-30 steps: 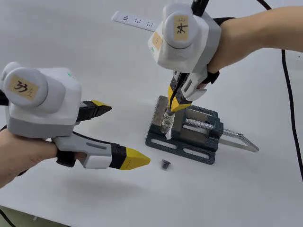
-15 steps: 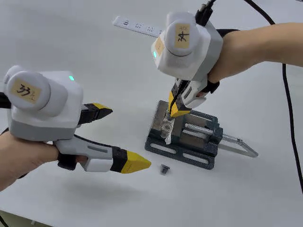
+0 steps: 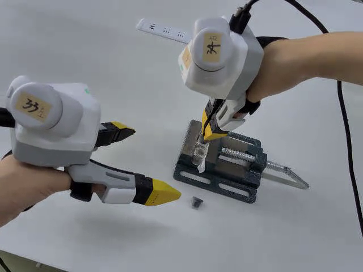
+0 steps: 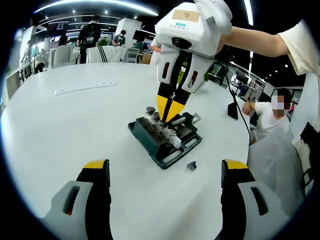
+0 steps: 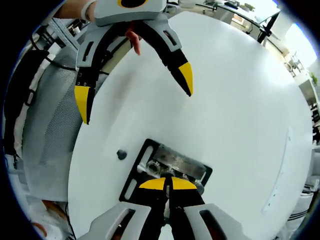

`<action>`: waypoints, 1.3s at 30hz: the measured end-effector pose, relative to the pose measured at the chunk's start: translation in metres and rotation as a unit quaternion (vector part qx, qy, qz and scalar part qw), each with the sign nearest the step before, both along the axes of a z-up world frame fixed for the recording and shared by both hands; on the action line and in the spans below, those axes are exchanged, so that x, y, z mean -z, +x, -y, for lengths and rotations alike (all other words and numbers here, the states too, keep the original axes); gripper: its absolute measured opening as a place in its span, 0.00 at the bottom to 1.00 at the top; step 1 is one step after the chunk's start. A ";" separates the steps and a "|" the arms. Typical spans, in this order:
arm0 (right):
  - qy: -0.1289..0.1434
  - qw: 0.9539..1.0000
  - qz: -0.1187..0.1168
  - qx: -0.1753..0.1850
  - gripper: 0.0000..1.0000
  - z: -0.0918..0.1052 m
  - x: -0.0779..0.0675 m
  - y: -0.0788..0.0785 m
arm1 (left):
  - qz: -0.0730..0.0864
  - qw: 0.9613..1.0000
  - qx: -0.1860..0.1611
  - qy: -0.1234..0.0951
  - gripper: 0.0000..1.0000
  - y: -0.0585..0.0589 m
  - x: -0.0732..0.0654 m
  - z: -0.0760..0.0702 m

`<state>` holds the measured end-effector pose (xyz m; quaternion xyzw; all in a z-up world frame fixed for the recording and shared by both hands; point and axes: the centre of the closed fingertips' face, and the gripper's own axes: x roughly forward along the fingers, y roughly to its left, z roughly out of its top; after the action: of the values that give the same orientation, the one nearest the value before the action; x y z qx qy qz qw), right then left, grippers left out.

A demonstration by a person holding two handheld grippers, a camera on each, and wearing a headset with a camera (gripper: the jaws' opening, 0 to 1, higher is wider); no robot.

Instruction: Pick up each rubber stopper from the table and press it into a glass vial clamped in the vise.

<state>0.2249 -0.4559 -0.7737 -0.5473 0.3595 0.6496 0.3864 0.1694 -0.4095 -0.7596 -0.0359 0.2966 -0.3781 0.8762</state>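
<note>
A dark vise stands on the white table and clamps a row of clear glass vials. My right gripper is shut, its yellow tips pressed together right over the vials; whether anything sits between them is hidden. In the left gripper view two vials at the far end carry dark stoppers, and the right gripper points down just beside them. One loose dark rubber stopper lies on the table in front of the vise. My left gripper hovers open to the left, empty.
The vise's screw handle sticks out to the right. A white power strip lies at the far side of the table. A black cable runs down the right edge. A person sits beyond the table.
My right gripper has sunk slightly toward the vials and tilted a little. The left gripper has stayed open in about the same place.
</note>
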 end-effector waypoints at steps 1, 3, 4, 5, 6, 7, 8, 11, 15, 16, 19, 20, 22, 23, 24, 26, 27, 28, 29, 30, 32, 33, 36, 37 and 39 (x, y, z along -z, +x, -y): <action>-0.002 1.000 0.002 0.000 0.00 0.000 0.000 0.000 | 0.000 1.000 -0.001 0.000 0.91 0.000 0.000 0.000; -0.006 1.000 0.005 -0.001 0.00 -0.001 0.000 -0.001 | 0.000 1.000 0.000 -0.001 0.91 0.000 0.000 0.000; -0.007 1.000 0.007 0.002 0.00 -0.001 0.000 -0.001 | 0.001 1.000 -0.001 -0.001 0.91 0.000 0.000 0.000; -0.007 1.000 0.011 -0.002 0.00 0.000 0.000 -0.002 | 0.002 1.000 -0.001 -0.001 0.91 0.001 -0.001 0.000; -0.007 1.000 0.012 0.000 0.00 0.000 0.000 -0.002 | 0.002 1.000 -0.001 -0.001 0.91 0.001 -0.001 -0.001; -0.006 1.000 0.013 0.002 0.00 0.001 0.000 -0.001 | 0.001 1.000 -0.002 -0.001 0.91 0.001 -0.001 -0.001; -0.004 1.000 0.013 0.004 0.00 0.001 0.000 -0.002 | 0.002 1.000 -0.002 0.000 0.91 0.001 -0.001 -0.001; -0.004 1.000 0.017 0.010 0.00 0.001 0.000 -0.002 | 0.002 1.000 -0.003 0.000 0.91 0.001 -0.001 -0.002; -0.004 1.000 0.011 0.016 0.00 0.001 -0.001 -0.001 | 0.003 1.000 -0.003 0.002 0.91 0.002 -0.002 -0.002; -0.004 1.000 0.005 0.031 0.00 0.001 0.000 -0.001 | 0.003 1.000 -0.003 0.001 0.91 0.002 -0.002 -0.001; -0.008 1.000 0.008 0.028 0.00 0.001 0.000 -0.002 | 0.003 1.000 -0.003 0.002 0.91 0.001 -0.002 -0.002; -0.011 1.000 0.010 0.025 0.00 0.001 0.001 -0.002 | 0.003 1.000 -0.004 0.001 0.91 0.001 -0.002 -0.002; -0.016 0.999 0.009 0.033 0.00 0.000 0.000 -0.001 | 0.002 1.000 -0.003 0.002 0.91 0.002 -0.001 -0.002; -0.017 0.999 0.008 0.033 0.00 0.001 0.000 -0.001 | 0.002 1.000 -0.004 0.002 0.91 0.002 -0.001 -0.002; -0.017 0.999 0.008 0.035 0.00 0.001 0.000 -0.002 | 0.002 1.000 -0.003 0.001 0.91 0.002 -0.002 -0.001; -0.015 0.999 0.006 0.039 0.00 0.001 0.001 -0.001 | 0.003 1.000 -0.005 0.000 0.91 0.002 -0.002 -0.001; -0.019 0.999 0.004 0.043 0.00 0.000 0.001 0.000 | 0.003 1.000 -0.005 0.000 0.91 0.002 -0.002 -0.001; -0.021 0.999 0.007 0.038 0.00 0.000 0.001 0.000 | 0.002 1.000 -0.005 0.001 0.91 0.002 -0.001 -0.001; -0.025 0.999 0.011 0.031 0.00 0.000 0.001 0.000 | 0.000 1.000 -0.003 0.001 0.91 0.001 0.000 -0.001; -0.031 0.999 0.017 0.022 0.00 -0.001 0.002 -0.001 | 0.001 1.000 -0.003 0.002 0.91 0.002 0.000 -0.001; -0.040 0.999 0.021 0.025 0.00 -0.001 0.002 -0.002 | 0.002 1.000 -0.003 0.000 0.91 0.001 -0.001 0.001; -0.042 0.999 0.023 0.023 0.00 -0.001 0.002 -0.003 | 0.002 1.000 -0.003 0.000 0.91 0.001 -0.001 0.001; -0.050 0.998 0.027 0.016 0.00 -0.001 0.002 -0.002 | 0.001 1.000 -0.004 0.000 0.91 0.001 -0.001 0.000; -0.051 0.998 0.028 0.020 0.00 -0.001 0.003 -0.002 | 0.002 1.000 -0.004 0.000 0.91 0.001 -0.001 0.000; -0.051 0.998 0.035 0.011 0.00 0.000 0.004 -0.001 | 0.002 1.000 -0.006 0.000 0.91 0.001 -0.001 -0.001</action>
<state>0.2238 -0.4563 -0.7774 -0.5847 0.3847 0.6067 0.3769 0.1708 -0.4087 -0.7587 -0.0367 0.2947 -0.3729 0.8791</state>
